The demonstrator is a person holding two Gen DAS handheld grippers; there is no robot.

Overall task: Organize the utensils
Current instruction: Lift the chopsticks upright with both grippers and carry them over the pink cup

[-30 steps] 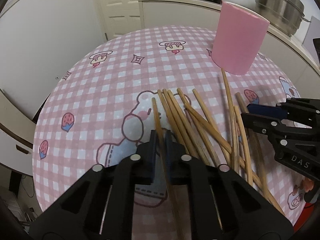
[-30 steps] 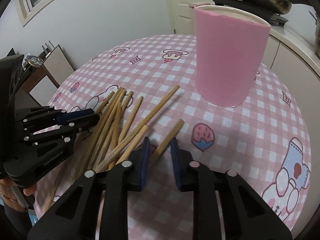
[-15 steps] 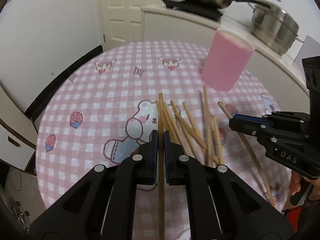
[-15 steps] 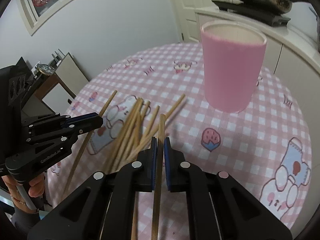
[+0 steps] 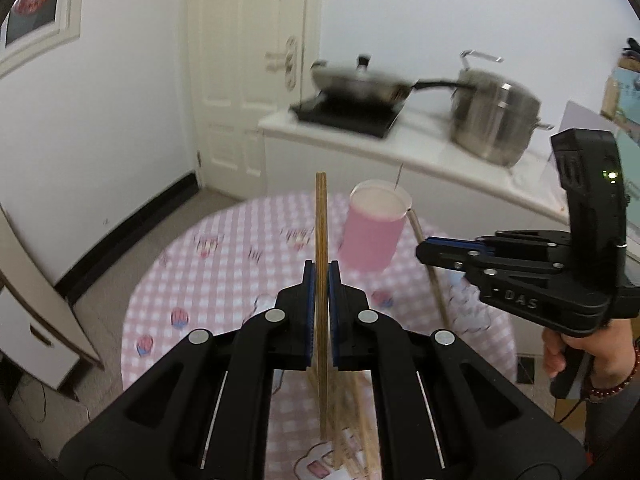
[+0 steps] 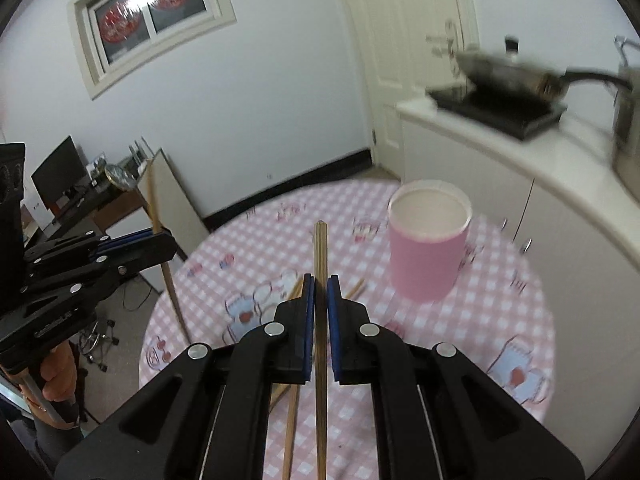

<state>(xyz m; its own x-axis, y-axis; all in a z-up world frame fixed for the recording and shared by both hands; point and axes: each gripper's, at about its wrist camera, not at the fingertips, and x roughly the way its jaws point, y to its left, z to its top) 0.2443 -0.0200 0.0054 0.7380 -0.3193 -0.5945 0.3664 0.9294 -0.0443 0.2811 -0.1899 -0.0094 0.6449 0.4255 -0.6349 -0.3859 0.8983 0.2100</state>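
My left gripper (image 5: 321, 276) is shut on a wooden chopstick (image 5: 321, 224) that stands nearly upright between its blue pads, well above the table. My right gripper (image 6: 321, 286) is shut on a second chopstick (image 6: 321, 252), also upright and raised. The pink cup (image 5: 372, 232) (image 6: 426, 246) stands open-topped on the far side of the round table, ahead and right of both grippers. Several loose chopsticks (image 5: 352, 420) (image 6: 292, 416) lie on the cloth below. Each gripper shows in the other's view, the right gripper (image 5: 424, 250) and the left gripper (image 6: 170, 242), each with its stick.
The table (image 6: 500, 320) wears a pink checked cloth with cartoon prints. Behind it a white counter (image 5: 420, 148) carries a frying pan (image 5: 360, 84) on a black hob and a steel pot (image 5: 494, 120). A white door (image 5: 248, 72) is at the back. A desk (image 6: 92, 200) stands left.
Both grippers have risen high above the table, each lifting one chopstick off the pile. The right gripper's jaws closed onto its stick at the start. The views now tilt toward the room.
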